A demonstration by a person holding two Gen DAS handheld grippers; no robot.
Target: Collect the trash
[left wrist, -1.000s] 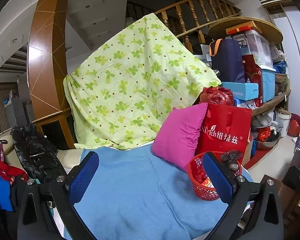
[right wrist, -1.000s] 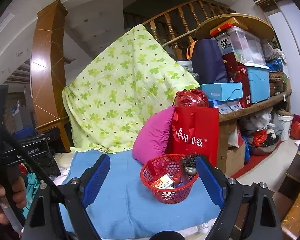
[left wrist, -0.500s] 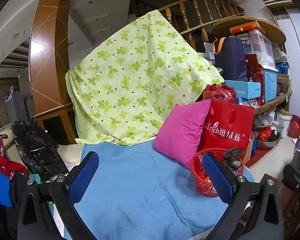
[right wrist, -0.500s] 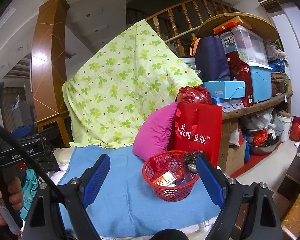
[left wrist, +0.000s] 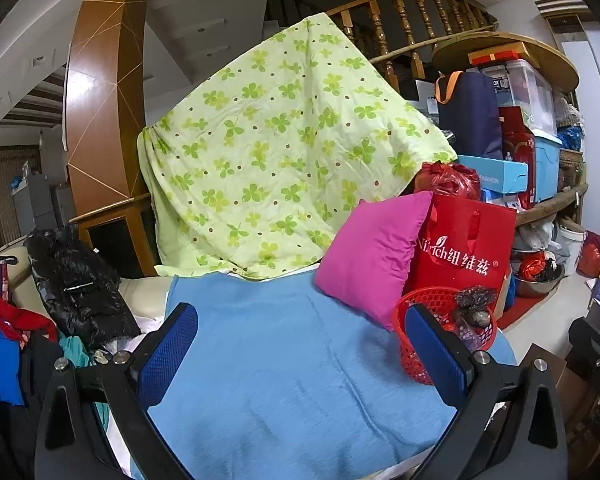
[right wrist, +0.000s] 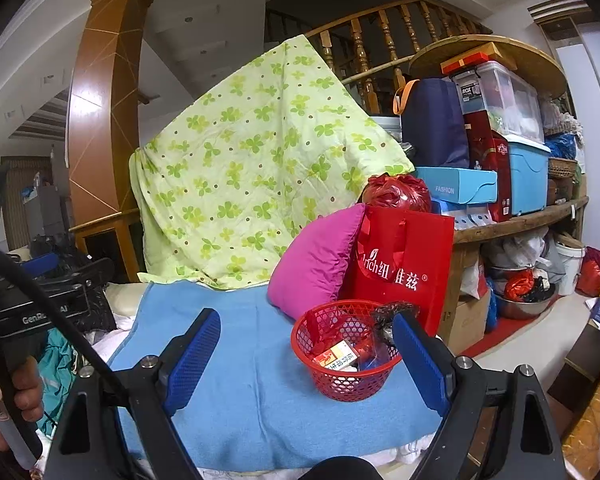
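Note:
A red mesh basket [right wrist: 342,364] [left wrist: 428,308] sits on a blue blanket [right wrist: 252,364] [left wrist: 284,368] near its right edge. Inside lie a small orange-and-white box [right wrist: 336,357], a dark crumpled bag [right wrist: 392,312] [left wrist: 474,298] and other wrappers. My right gripper [right wrist: 308,354] hangs open in front of the basket, its right finger [right wrist: 418,360] overlapping the rim, nothing between the pads. My left gripper [left wrist: 302,354] is open over the bare blanket, the basket behind its right finger [left wrist: 436,354].
A pink cushion [right wrist: 316,264] and a red gift bag [right wrist: 400,272] stand behind the basket, with a green clover quilt [right wrist: 252,184] draped behind. Stacked boxes fill shelves [right wrist: 520,216] at right. A hand [right wrist: 16,384] holds the other gripper at left. Black clothing [left wrist: 76,284] lies left.
Both views have shifted a little: the basket now sits slightly more to the right and lower relative to the fingers. Both grippers stay open and empty.

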